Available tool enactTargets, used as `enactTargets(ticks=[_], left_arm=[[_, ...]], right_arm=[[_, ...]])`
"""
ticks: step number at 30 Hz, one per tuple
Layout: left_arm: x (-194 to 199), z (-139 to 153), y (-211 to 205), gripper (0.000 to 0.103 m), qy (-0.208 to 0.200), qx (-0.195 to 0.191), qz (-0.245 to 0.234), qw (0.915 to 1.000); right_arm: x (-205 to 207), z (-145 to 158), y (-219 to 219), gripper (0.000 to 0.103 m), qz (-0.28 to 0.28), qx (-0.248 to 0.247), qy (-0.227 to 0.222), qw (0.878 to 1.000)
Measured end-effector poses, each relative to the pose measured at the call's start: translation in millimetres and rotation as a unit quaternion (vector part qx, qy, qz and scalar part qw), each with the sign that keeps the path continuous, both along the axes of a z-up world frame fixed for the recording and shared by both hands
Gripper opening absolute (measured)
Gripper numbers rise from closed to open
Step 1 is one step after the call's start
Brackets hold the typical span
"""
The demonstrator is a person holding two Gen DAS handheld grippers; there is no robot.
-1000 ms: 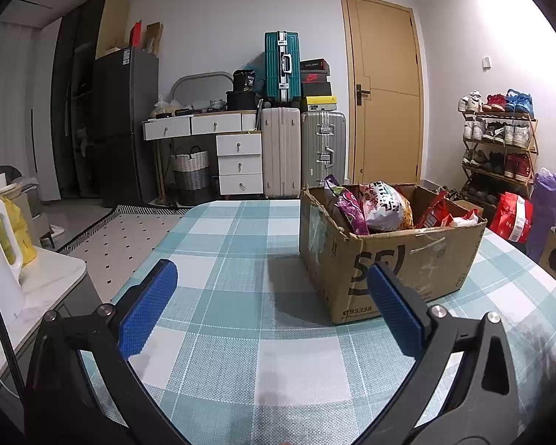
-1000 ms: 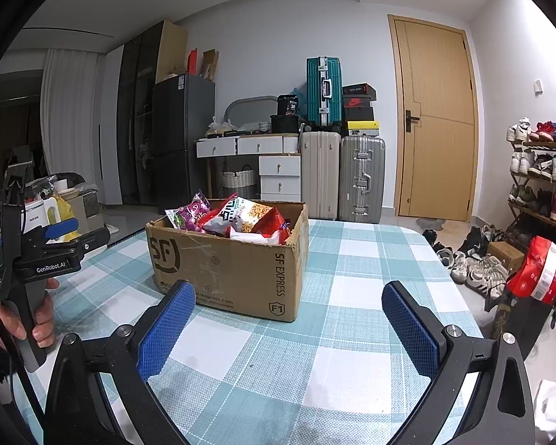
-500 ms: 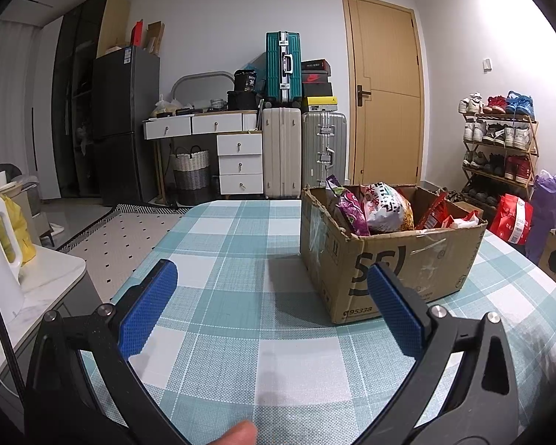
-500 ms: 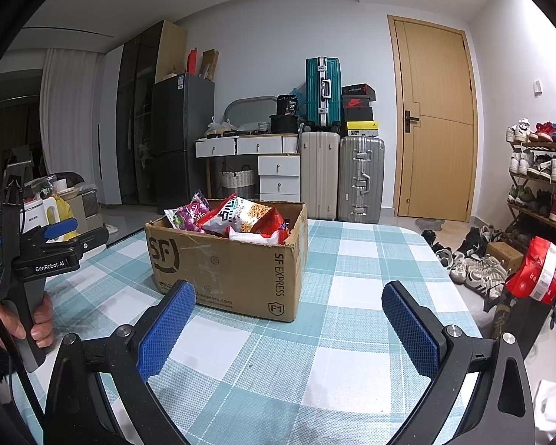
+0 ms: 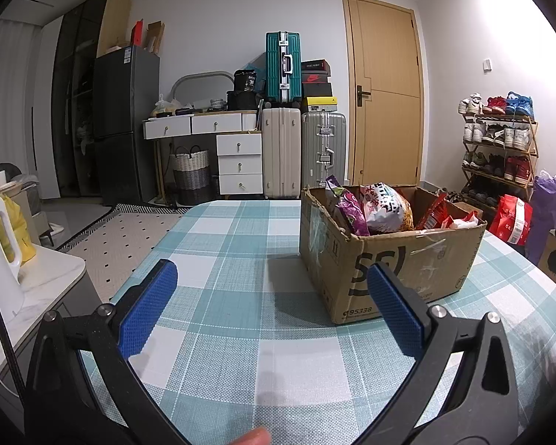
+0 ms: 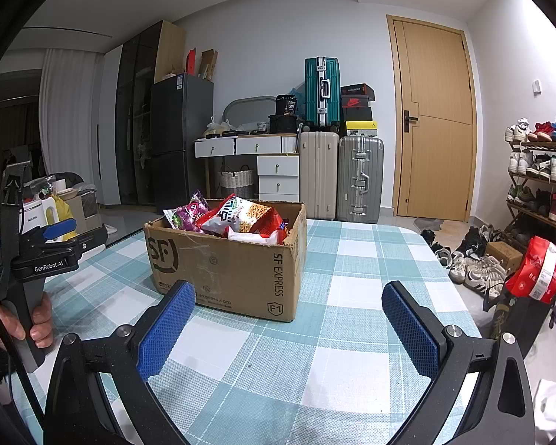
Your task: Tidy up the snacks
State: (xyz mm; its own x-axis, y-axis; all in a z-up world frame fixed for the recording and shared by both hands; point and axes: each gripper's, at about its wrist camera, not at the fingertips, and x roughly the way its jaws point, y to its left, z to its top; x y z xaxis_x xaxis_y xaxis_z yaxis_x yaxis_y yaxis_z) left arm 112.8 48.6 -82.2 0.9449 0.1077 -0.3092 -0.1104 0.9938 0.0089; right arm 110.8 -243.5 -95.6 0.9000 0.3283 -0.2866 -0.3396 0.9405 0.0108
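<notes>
Snacks [image 5: 374,209] crammed into an open brown cardboard box [image 5: 407,270], right of centre in the left wrist view: purple bag [image 5: 346,209] against the near-left wall, puffy white-and-pink bag [image 5: 387,207] mid-box, red packets [image 5: 432,211] toward the right. Box resting on the teal-and-white checked tablecloth [image 5: 241,259], its near face printed with black lettering and crossed by clear tape. Left gripper [image 5: 274,311] low in the frame, blue pads [image 5: 146,315] spread wide, nothing between them. Fingertip [image 5: 254,437] poking in at the bottom edge, farther right than half a second ago. Same box [image 6: 233,263] left of centre in the right wrist view, "SF EXPRESS" down its right end; purple bag [image 6: 189,215], a bag picturing golden sticks [image 6: 246,215] and red packets [image 6: 270,224] bulging above the rim. Right gripper [image 6: 289,333] at the bottom, pads [image 6: 165,333] gaping, empty, short of the box. Left gripper [image 6: 61,228] again at the left edge, gripped by a hand [image 6: 22,324], pads only partly seen. Box, snacks and both grippers otherwise placed as one second ago.
</notes>
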Motion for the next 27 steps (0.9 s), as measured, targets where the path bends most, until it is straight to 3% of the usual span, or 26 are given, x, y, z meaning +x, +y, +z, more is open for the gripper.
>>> enactTargets(ticks=[27], left_arm=[[0.3, 0.9, -2.2, 0.102, 0.001, 0.0, -0.001, 1.0]], right_arm=[[0.3, -0.4, -0.6, 0.103, 0.0, 0.001, 0.002, 1.0]])
